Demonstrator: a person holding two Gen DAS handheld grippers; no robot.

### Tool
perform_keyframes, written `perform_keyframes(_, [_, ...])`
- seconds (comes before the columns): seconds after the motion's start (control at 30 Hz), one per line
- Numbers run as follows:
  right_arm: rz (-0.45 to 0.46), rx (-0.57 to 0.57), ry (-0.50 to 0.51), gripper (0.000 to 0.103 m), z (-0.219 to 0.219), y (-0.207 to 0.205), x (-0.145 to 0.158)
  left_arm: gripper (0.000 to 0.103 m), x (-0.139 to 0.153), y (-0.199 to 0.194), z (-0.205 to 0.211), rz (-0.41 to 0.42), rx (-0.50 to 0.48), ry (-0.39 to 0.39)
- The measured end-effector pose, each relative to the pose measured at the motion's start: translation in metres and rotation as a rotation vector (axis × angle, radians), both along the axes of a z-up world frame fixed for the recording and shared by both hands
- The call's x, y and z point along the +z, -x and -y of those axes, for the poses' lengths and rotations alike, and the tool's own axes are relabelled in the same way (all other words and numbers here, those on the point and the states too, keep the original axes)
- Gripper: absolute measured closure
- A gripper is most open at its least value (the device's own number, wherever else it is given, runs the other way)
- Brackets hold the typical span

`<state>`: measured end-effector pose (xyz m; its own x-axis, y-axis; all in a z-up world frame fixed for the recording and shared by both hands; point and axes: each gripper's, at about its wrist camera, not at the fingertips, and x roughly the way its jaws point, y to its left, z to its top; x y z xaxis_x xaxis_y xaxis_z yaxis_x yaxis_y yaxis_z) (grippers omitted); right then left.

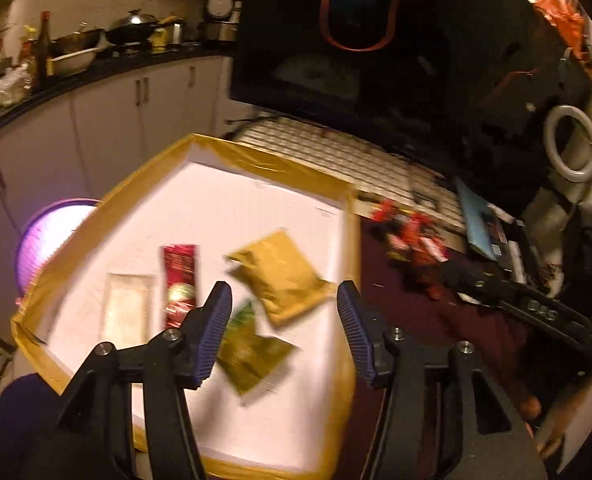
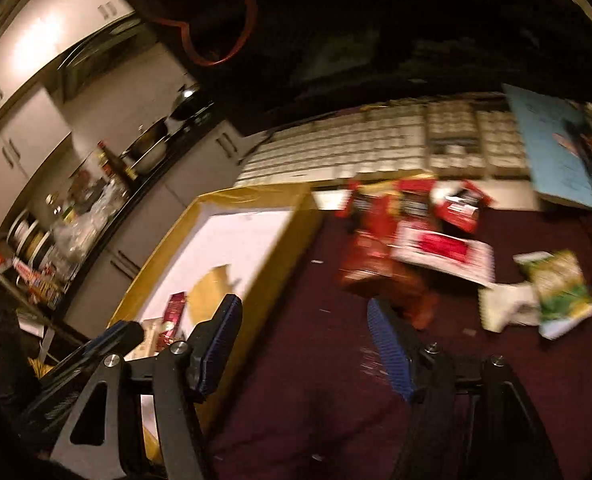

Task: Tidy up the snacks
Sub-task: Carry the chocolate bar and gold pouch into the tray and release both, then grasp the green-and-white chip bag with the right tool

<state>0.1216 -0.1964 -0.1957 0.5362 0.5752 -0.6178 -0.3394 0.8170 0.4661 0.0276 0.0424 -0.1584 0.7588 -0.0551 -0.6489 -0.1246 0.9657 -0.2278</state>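
Observation:
A white box with a tan taped rim (image 1: 280, 168) holds several snacks: a yellow pouch (image 1: 284, 276), a green packet (image 1: 252, 354), a red stick pack (image 1: 180, 280) and a pale flat packet (image 1: 128, 308). My left gripper (image 1: 284, 300) is open and empty above the box. My right gripper (image 2: 304, 312) is open and empty over the dark red cloth (image 2: 336, 400), beside the box (image 2: 256, 196). A pile of red snack packs (image 2: 408, 232) and a green and white bag (image 2: 560, 288) lie on the cloth ahead of it.
A white keyboard-like grid (image 2: 376, 144) and a blue book (image 2: 556, 148) lie behind the snacks. A dark bag (image 1: 376, 40) stands at the back. Kitchen counter with pots (image 1: 96, 44) is at the left. Black gear (image 1: 536, 304) lies on the right.

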Motion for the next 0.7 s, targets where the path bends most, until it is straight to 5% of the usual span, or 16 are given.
perform_keyframes(0.5, [-0.045, -0.173, -0.004, 0.037, 0.109, 0.015, -0.02, 0.039, -0.003, -0.004, 0.065, -0.041, -0.142, 0.024])
perform_keyframes(0.7, [-0.062, -0.301, 0.178, 0.037, 0.124, -0.025, -0.015, 0.039, -0.003, -0.009, 0.078, -0.057, -0.163, 0.024])
